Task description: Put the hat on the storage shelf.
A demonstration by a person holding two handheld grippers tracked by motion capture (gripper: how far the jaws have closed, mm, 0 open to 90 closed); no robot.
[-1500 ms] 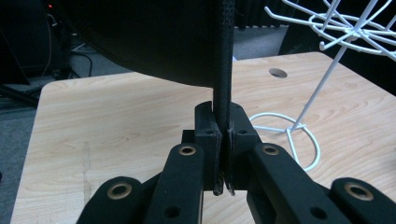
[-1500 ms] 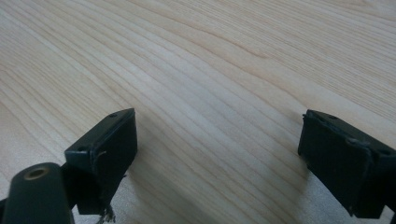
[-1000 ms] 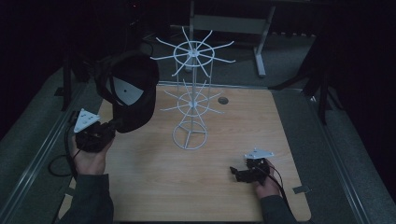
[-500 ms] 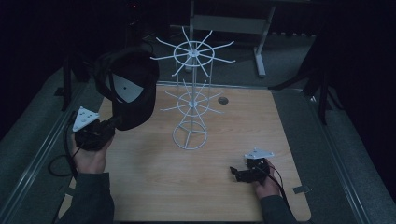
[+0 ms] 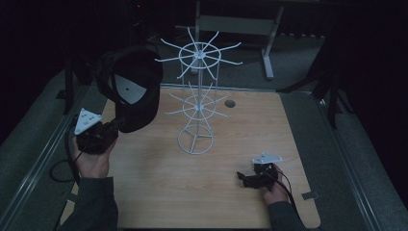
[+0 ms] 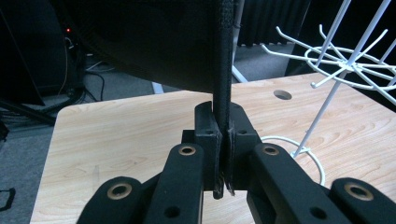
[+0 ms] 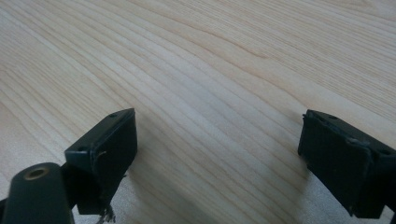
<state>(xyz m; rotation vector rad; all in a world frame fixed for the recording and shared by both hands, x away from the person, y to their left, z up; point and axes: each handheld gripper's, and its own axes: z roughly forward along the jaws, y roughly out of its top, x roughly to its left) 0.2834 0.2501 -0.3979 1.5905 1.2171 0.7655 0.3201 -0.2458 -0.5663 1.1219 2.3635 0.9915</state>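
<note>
L gripper (image 6: pixel 223 154) pinches black cap (image 5: pixel 132 91) edge, crown cut off; R gripper (image 7: pixel 219 154) spread.

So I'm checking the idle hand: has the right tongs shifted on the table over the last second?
No. The right tongs sit at the same spot near the table's front right corner, equally far from the wire rack's base.

Black hand-held grippers (image 5: pixel 111 129) with brass-ringed pivots, grey three-cornered plates, trailing cables; dark grey sleeves (image 5: pixel 94 204).

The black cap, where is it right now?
In the high view the black cap hangs at the table's left side, its edge clamped in the left gripper, raised just left of the white wire rack.
</note>
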